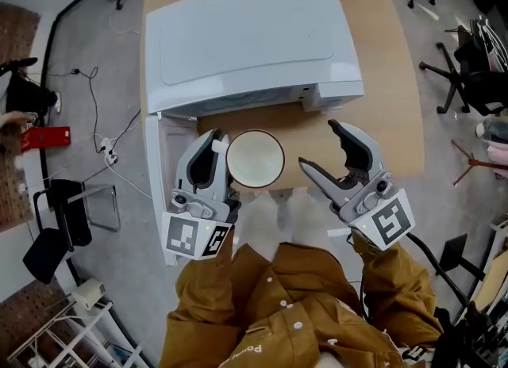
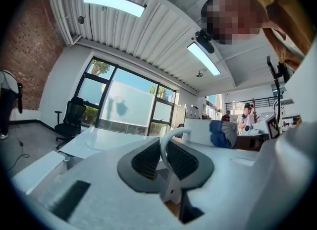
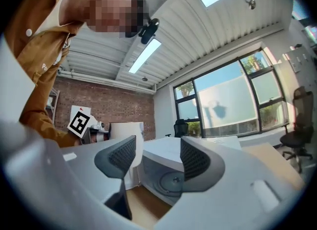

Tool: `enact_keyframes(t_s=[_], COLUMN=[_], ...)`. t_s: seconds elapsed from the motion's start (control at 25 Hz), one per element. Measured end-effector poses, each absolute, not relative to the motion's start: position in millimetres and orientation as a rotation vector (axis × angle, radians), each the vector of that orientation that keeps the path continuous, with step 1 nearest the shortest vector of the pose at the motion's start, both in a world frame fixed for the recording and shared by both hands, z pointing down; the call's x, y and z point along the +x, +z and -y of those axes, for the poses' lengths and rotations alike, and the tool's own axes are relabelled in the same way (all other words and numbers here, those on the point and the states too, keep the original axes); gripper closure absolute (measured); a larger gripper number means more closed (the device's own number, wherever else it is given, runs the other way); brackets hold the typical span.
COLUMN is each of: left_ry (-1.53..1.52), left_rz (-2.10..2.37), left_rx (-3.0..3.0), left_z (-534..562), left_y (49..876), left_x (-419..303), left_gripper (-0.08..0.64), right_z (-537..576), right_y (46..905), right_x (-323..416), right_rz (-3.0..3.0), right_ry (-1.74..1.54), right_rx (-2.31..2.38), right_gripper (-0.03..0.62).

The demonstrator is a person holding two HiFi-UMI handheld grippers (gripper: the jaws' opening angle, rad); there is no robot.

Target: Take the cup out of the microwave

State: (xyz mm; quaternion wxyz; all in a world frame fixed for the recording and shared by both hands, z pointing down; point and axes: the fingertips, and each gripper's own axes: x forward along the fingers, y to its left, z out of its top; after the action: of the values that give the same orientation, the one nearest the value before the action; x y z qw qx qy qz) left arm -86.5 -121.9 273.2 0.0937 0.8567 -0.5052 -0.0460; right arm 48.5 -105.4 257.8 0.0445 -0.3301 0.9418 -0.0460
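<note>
Cup [image 1: 255, 159] upright, mouth up, its handle pointing left into the left claw [image 1: 216, 146], which is clamped on it. Right claw [image 1: 317, 144] stands apart, empty.

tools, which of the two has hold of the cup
The left tool: its jaws pinch the white cup by its handle, in front of the open microwave. The right tool has its jaws apart with nothing between them.
</note>
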Motion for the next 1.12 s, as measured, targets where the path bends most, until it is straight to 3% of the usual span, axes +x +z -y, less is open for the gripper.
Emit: enact_keyframes(t_s=[0.08,0.48,1.12], left_ry=[-0.148,-0.155,-0.137], left_rz=[1.496,1.451,1.419], left_rx=[2.535,2.556,2.562], left_z=[116.0,76.2,50.6], left_y=[266.3,234.6,220.1], left_x=[-87.5,-75.9,-68.6], left_gripper=[0.517,0.517,0.517], right_z=[102.6,85.6,64.1], right_y=[258.5,227.4,227.2], right_x=[63.1,99.6,91.7], right_rz=[-2.865,-2.817,-2.805], right_ry=[-0.171,-0.033,-0.065], right_rx=[-1.042,-1.327,-1.446], right_gripper=[0.362,0.578,0.588])
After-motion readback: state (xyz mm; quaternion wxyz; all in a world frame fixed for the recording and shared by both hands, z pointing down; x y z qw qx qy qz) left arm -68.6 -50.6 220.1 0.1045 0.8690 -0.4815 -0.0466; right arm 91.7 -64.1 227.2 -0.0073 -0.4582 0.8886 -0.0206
